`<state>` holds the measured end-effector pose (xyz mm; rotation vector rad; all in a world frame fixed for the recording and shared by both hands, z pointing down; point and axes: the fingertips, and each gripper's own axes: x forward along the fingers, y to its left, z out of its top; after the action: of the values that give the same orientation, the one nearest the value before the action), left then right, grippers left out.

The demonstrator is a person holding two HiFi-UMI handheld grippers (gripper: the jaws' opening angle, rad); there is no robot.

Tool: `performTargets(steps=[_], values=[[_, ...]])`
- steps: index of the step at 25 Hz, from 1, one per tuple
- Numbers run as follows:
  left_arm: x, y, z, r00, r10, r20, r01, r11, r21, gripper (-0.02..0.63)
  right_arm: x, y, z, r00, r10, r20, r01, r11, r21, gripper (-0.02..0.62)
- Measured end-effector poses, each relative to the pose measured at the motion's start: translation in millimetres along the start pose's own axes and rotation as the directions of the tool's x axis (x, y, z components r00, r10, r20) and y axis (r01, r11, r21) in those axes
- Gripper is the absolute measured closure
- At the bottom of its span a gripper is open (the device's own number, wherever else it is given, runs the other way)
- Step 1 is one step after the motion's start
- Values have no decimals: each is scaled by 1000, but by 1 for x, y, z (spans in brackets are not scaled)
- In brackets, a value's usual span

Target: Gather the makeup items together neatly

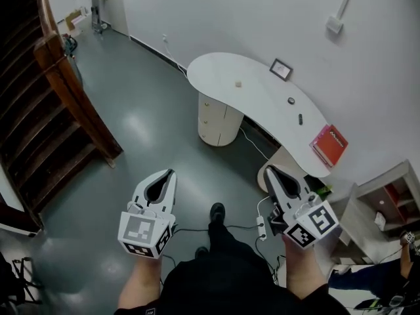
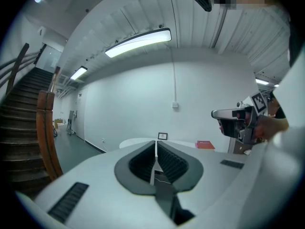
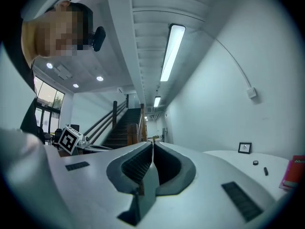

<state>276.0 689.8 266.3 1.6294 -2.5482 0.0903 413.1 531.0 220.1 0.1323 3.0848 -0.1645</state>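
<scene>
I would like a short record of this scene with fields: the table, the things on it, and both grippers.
surface: white curved table by the wall
on it: picture frame, small pale item, round dark item, dark stick, red box
left hand: left gripper shut, empty, short of the table
right hand: right gripper shut, empty, short of the table
task state: no item touched yet

"Any writing you can read?"

"None. The red book (image 1: 330, 144) beyond the right fingers (image 1: 275, 180) has a white mark, too small to read. The frame (image 1: 281, 69) farther off is likewise unreadable."
</scene>
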Motion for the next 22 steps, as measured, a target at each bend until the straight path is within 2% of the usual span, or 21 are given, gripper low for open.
performTargets(steps=[8,17,22], values=[[62,29,-4,999,17,-43,-17,1000,8,584,55,-53,-17,999,36,-13,-36,997,61,558],[185,54,3,996,15,-86,-13,1000,15,584,124,-167,-23,998,41,-42,-36,993,112,558],[253,64,24,997,0,-71,1,1000,10,584,157,-228,-18,998,46,-32,-42,991,125,558]])
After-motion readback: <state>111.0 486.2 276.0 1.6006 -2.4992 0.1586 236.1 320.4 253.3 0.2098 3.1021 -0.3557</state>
